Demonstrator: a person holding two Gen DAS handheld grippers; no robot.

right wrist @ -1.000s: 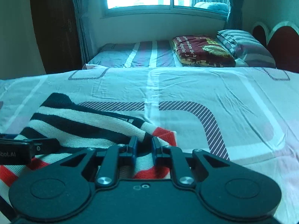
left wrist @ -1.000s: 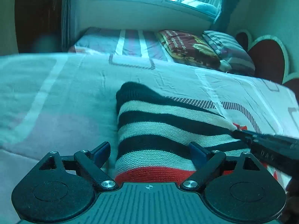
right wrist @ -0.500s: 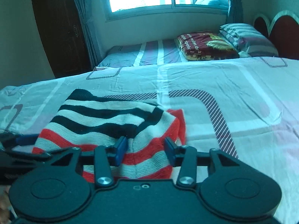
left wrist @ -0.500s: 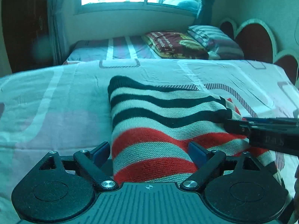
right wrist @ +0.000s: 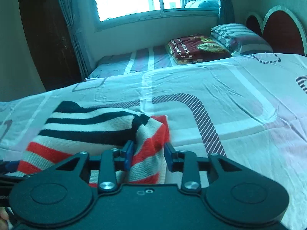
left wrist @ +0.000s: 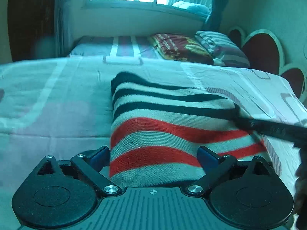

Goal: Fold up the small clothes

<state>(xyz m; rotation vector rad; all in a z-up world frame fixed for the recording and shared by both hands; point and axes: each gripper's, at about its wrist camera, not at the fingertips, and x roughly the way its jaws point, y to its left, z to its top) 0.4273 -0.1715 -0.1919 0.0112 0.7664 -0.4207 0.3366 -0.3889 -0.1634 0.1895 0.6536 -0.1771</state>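
A knit garment with black, white and red stripes [left wrist: 163, 126] lies folded on the bed sheet [left wrist: 57, 95]. My left gripper [left wrist: 153, 153] is open, its blue pads either side of the garment's near end. The right gripper's finger crosses the left wrist view at the right [left wrist: 272, 128]. In the right wrist view the garment [right wrist: 86, 132] lies at lower left. My right gripper [right wrist: 148, 151] is open, with the garment's right red-striped edge between its pads, not pinched.
The pale patterned sheet [right wrist: 230, 105] stretches right and far. A second bed with a dark red folded blanket [right wrist: 195, 48] and striped pillow [right wrist: 238, 36] stands behind. A dark wardrobe [right wrist: 44, 38] is at left, a headboard [right wrist: 284, 32] at right.
The right gripper opened and let go of the garment's edge. Both grippers drew back toward me, and the red stripes of the folded garment came into view.
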